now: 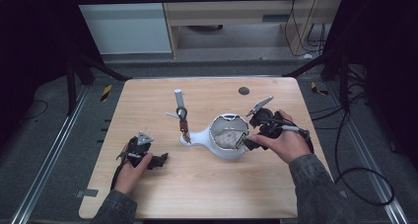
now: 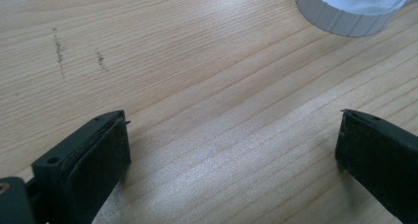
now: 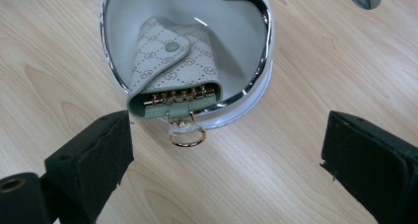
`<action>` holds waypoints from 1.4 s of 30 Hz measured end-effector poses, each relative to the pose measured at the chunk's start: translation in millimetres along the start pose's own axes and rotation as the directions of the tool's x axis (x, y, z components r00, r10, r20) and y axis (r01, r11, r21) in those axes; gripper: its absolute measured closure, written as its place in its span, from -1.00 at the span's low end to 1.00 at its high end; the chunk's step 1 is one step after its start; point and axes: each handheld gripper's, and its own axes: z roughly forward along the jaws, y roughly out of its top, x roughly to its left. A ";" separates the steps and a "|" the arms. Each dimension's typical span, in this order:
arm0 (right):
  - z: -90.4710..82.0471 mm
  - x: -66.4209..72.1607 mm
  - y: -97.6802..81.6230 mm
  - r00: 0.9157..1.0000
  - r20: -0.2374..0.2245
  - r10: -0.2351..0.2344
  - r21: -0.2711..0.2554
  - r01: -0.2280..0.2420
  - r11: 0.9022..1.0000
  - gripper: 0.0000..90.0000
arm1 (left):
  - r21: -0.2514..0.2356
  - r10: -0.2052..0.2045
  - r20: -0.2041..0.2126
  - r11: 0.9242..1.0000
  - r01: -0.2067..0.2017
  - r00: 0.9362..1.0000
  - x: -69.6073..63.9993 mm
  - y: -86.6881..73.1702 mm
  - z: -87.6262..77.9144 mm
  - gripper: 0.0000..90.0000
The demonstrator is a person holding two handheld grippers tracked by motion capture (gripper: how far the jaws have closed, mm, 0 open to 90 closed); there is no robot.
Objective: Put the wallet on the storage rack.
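wooden table (image 1: 207, 184): key case (image 3: 172, 81) overhangs white bowl (image 3: 256, 86) rim.

table (image 3: 305, 76): matt wood | bowl (image 3: 148, 17): glossy, chrome rim | key pouch (image 3: 172, 71): textured fabric

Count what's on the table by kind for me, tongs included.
White bowl-shaped holder: 1
Patterned key case in the holder: 1
White stand with hanging keys: 1
Small dark round disc: 1
Tongs: 2, left tongs and right tongs, both open
Total: 6
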 end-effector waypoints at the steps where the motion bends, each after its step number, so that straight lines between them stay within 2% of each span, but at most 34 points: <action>1: -0.4 -0.5 -0.8 1.000 0.000 0.004 -0.006 -0.004 1.000 -0.88 | 0.000 0.000 0.000 1.000 0.000 1.000 0.0 0.0 0.0 -1.00; 8: -3.4 -6.9 -8.7 1.000 0.003 0.030 -0.054 -0.030 0.998 -0.89 | 0.000 0.000 0.000 1.000 0.000 1.000 0.0 0.0 0.0 -1.00; 14: -4.2 -11.1 -16.9 0.999 0.025 0.032 -0.086 -0.029 0.996 -0.89 | 0.000 0.000 0.000 1.000 0.000 1.000 0.0 0.0 0.0 -1.00; 23: -1.7 -17.0 -30.5 0.995 0.061 0.074 -0.120 -0.066 0.991 -0.87 | 0.000 0.000 0.000 1.000 0.000 1.000 0.0 0.0 0.0 -1.00; 29: 0.8 -21.2 -44.6 0.988 0.095 0.122 -0.174 -0.104 0.979 -0.84 | 0.000 -0.001 -0.001 1.000 0.001 1.000 -0.3 -0.1 -0.2 -1.00; 32: 4.6 -21.7 -53.3 0.983 0.095 0.154 -0.201 -0.133 0.971 -0.80 | 0.000 -0.001 -0.001 1.000 0.001 1.000 -0.3 -0.1 -0.2 -1.00; 42: 25.4 -19.3 -81.5 0.976 0.079 0.204 -0.214 -0.183 0.959 -0.75 | 0.001 -0.001 -0.001 1.000 0.001 1.000 -0.3 -0.2 -0.2 -1.00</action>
